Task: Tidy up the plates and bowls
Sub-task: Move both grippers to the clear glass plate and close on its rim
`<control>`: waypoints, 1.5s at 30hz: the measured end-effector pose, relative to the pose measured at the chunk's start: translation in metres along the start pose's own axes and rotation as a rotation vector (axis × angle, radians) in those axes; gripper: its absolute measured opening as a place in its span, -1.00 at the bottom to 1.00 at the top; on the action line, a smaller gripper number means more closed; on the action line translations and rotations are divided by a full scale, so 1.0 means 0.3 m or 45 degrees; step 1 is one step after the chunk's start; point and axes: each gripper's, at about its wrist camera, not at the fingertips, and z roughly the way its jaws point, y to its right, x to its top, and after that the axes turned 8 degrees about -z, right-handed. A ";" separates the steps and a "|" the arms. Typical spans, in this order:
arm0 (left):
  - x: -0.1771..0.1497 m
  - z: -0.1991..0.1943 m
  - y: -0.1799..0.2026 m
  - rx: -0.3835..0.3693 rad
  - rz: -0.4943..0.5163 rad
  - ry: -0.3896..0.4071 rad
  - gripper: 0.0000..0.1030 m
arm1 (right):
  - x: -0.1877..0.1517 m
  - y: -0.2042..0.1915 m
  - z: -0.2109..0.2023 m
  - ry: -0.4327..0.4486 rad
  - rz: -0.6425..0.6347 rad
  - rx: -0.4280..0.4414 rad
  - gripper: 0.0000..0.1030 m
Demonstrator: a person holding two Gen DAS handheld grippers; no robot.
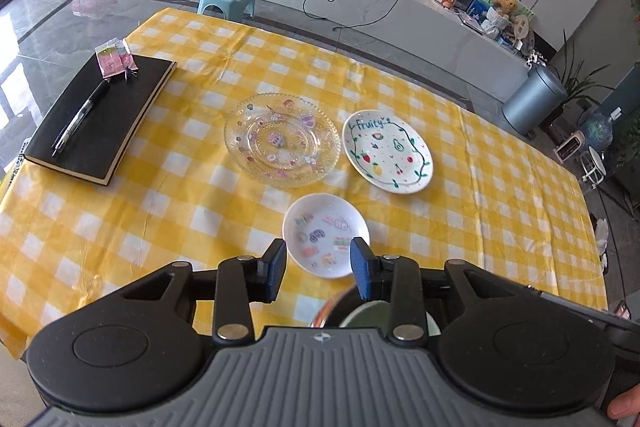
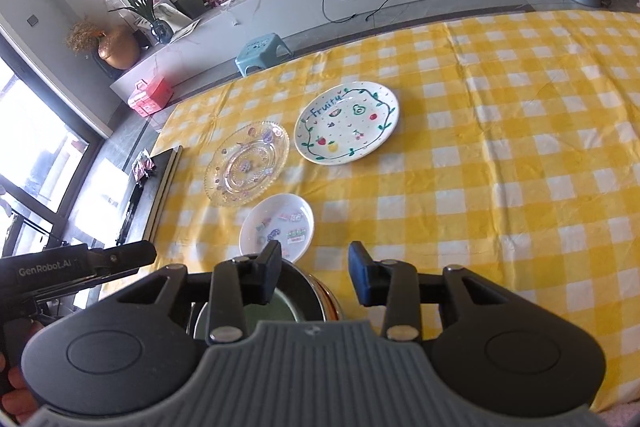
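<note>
Plates all sit out on the yellow checked tablecloth [image 1: 120, 227]. Taking the small white sticker dish [image 1: 326, 235] as the anchor: the clear glass plate [image 1: 280, 139] is just behind it to the left, and the white "Fruity" plate [image 1: 388, 151] is behind it to the right. A dark bowl [image 2: 296, 291] sits on the near side, mostly hidden. Left gripper [image 1: 320, 267] and right gripper [image 2: 314, 273] both hover with fingers spread apart, holding nothing. A black notebook [image 1: 100, 119] lies way off left.

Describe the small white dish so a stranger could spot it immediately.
On the yellow checked tablecloth, find the clear glass plate and the white "Fruity" plate. The small white dish with pastel stickers sits nearest the camera: smallest, vine-free, opaque.
</note>
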 end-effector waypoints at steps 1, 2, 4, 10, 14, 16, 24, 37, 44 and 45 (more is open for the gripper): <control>0.013 0.013 -0.007 -0.006 -0.006 0.008 -0.24 | 0.011 -0.001 0.022 -0.011 -0.004 0.009 -0.28; 0.027 0.027 -0.014 -0.006 -0.003 0.011 -0.24 | 0.021 -0.001 0.042 -0.019 -0.006 0.017 -0.28; 0.054 0.055 -0.031 -0.014 0.003 0.016 -0.24 | 0.046 0.002 0.089 -0.040 -0.002 0.039 -0.29; 0.159 0.160 -0.112 -0.104 -0.026 0.005 -0.24 | 0.148 0.017 0.251 -0.095 0.022 0.143 -0.38; 0.236 0.252 -0.188 -0.130 -0.068 0.024 -0.24 | 0.218 0.022 0.366 -0.121 0.031 0.201 -0.49; 0.270 0.299 -0.232 -0.143 -0.106 0.038 -0.24 | 0.247 0.022 0.425 -0.139 0.032 0.214 -0.53; 0.352 0.462 -0.369 -0.161 -0.243 0.049 -0.24 | 0.307 0.018 0.642 -0.235 0.059 0.241 -0.62; 0.351 0.569 -0.378 -0.169 -0.204 0.002 -0.51 | 0.323 0.037 0.765 -0.275 0.145 0.281 -0.63; 0.349 0.576 -0.374 -0.154 -0.197 0.006 -0.70 | 0.330 0.038 0.796 -0.275 0.173 0.280 -0.72; 0.349 0.576 -0.375 -0.149 -0.195 0.007 -0.76 | 0.331 0.036 0.800 -0.277 0.170 0.271 -0.77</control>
